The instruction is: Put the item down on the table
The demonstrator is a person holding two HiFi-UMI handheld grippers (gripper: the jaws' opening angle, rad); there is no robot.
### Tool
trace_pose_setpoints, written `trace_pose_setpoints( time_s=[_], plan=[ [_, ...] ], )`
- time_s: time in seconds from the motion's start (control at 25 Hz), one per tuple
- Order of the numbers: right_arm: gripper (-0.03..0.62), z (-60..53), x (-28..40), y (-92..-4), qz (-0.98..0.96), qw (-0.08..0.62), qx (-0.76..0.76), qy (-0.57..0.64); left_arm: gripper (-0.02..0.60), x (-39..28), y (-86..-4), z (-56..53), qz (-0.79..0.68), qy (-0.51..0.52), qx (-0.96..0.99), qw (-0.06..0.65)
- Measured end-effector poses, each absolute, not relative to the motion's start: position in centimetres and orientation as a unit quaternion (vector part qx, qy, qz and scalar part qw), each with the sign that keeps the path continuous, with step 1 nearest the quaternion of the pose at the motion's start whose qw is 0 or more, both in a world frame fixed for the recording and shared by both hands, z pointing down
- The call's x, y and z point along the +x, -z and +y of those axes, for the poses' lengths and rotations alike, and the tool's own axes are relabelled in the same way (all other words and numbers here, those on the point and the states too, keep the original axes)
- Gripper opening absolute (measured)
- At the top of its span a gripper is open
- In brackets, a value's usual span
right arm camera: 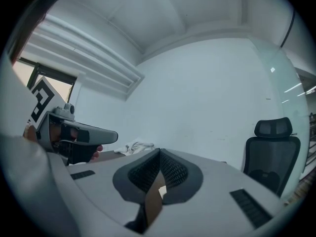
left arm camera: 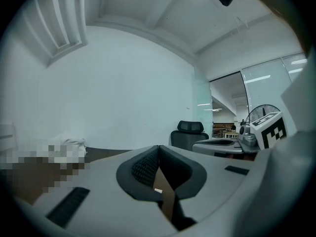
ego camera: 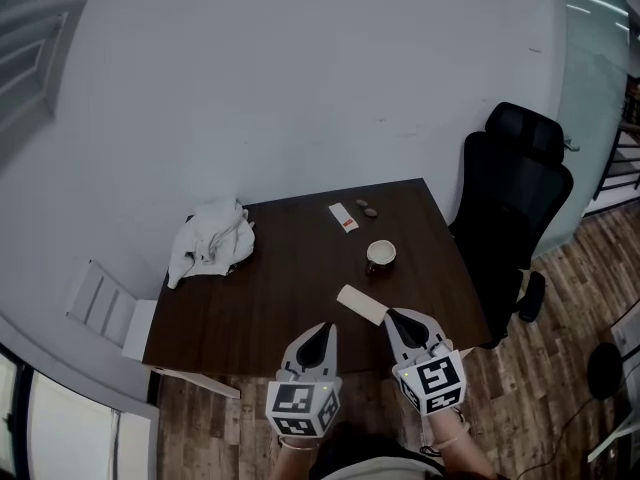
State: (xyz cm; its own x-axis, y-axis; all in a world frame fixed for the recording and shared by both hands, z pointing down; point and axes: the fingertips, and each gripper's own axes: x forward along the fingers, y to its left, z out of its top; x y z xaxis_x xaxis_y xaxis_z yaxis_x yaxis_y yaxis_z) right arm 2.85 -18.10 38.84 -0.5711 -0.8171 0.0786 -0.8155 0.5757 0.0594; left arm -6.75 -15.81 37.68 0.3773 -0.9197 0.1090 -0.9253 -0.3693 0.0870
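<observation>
Nearest the person, the left tongs (ego camera: 327, 327) and right tongs (ego camera: 392, 315) hang side by side over the front edge of the dark desk (ego camera: 270, 288). Each gripper view shows its own jaws pressed together with nothing pinched between them.

Just ahead of the right tongs' tip lies the item (ego camera: 362, 304), flat on the desk near its front right part. It is a pale, thin oblong set at a slant. Whether the tip touches it cannot be told.

Beyond it stands a cup (ego camera: 380, 254), then a white packet (ego camera: 343, 217) with a red end. Two small round bits (ego camera: 366, 208) sit just beside the packet. A crumpled white cloth (ego camera: 212, 238) sits on the far left corner, well apart from the rest. A black chair (ego camera: 512, 203) stands off the right edge and a white chair (ego camera: 105, 311) off the left. A pale wall (ego camera: 300, 78) stands behind.

Only the head view shows the item, cup and packet. The left gripper view catches the right tongs' marker cube (left arm camera: 269, 130) and the black chair. The right gripper view catches the left tongs, with fingers (right arm camera: 97, 148) round its handle, and the cloth beyond.
</observation>
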Motion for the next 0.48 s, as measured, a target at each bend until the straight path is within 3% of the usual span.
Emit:
trace_pose_setpoints(
  time_s=[0.48],
  plan=[
    [0.006,-13.3,6.7,-38.7,-0.894,0.033,0.446,0.006,0.018,-2.6,-37.3,-9.7,-0.562,-0.026,0.824,0.062]
  ],
)
